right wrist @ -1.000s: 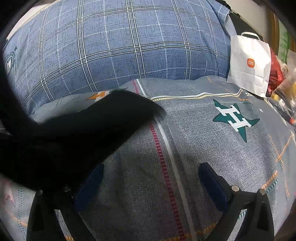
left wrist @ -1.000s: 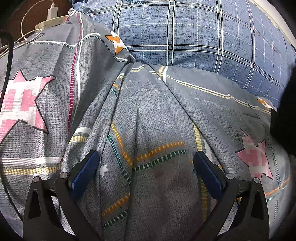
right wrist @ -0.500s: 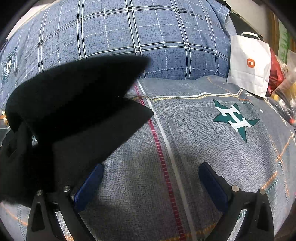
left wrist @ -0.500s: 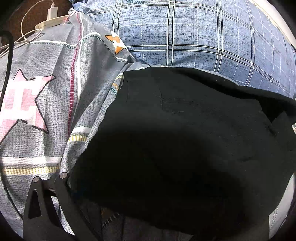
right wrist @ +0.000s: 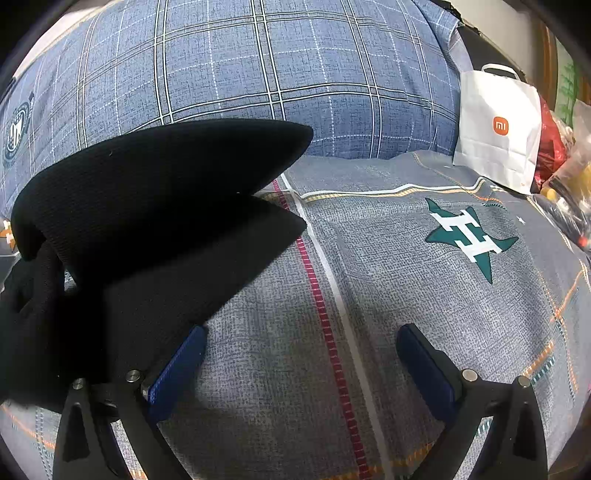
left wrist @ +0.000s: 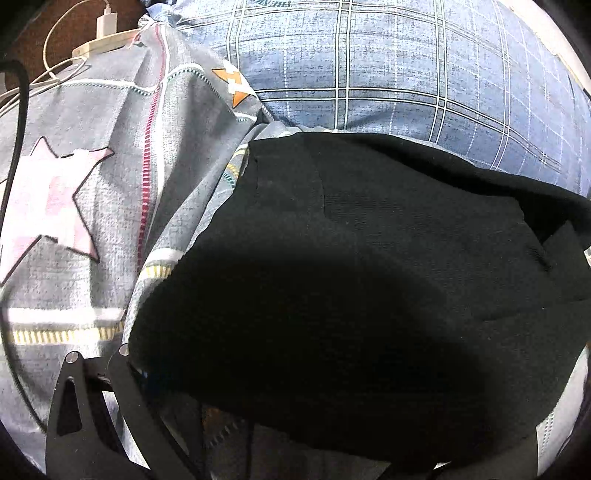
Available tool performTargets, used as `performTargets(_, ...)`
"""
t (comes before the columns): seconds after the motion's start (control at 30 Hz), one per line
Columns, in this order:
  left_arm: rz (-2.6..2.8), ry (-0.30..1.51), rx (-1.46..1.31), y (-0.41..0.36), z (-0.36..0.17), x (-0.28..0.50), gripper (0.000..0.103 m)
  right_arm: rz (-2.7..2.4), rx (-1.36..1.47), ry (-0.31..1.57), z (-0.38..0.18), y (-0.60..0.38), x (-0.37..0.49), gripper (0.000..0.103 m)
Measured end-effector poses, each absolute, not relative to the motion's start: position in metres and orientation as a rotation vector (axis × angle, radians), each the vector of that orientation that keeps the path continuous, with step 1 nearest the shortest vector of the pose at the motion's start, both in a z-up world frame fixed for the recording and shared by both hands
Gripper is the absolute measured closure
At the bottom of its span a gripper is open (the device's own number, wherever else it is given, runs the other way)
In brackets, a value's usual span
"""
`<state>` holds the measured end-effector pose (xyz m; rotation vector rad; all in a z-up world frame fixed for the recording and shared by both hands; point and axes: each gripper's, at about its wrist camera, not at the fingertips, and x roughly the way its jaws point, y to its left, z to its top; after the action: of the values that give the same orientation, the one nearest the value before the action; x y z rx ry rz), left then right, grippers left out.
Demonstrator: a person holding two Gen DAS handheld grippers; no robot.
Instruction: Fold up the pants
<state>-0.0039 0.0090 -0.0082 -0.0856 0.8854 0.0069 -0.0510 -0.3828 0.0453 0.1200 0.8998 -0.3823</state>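
The black pants (left wrist: 351, 280) lie loosely heaped on the grey patterned bedspread (left wrist: 92, 221), covering most of the left wrist view. They drape over my left gripper, hiding its fingertips and right finger; only the left finger's black base shows at the lower left. In the right wrist view the pants (right wrist: 147, 221) sit at the left with two pointed flaps, one raised over the other, and overlap my left fingertip. My right gripper (right wrist: 301, 363) is open and empty over the bedspread (right wrist: 406, 295).
A big blue plaid pillow (right wrist: 258, 66) lies behind the pants and also shows in the left wrist view (left wrist: 388, 62). A white paper bag (right wrist: 495, 129) and red clutter stand at the far right. A charger and white cables (left wrist: 96, 33) lie at the far left.
The black pants have landed in front of my left gripper and now cover its fingers. In the right wrist view a second flap of the pants has risen. Both grippers stayed in place.
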Motion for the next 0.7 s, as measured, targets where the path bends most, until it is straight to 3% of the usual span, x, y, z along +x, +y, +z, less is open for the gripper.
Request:
performTargets(0.17,-0.068,1.023,-0.088,0.014,0.003,-0.013,0.001,-0.25,0.134,0.955,0.055,-0.382,-0.064,0.0)
performTargets(0.4,-0.129,0.915,-0.191,0.042,0.052,-0.068,0.001,-0.166,0.238,0.946,0.087,-0.378,-0.118,0.001)
performTargets(0.57,-0.124,0.928,-0.293,0.045,0.049,-0.06,0.001,-0.125,0.327,0.867,0.102,-0.387,-0.121,0.002)
performTargets(0.7,-0.115,0.968,-0.28,0.029,0.033,-0.054,0.001,-0.101,0.364,0.869,0.097,-0.391,-0.093,0.017)
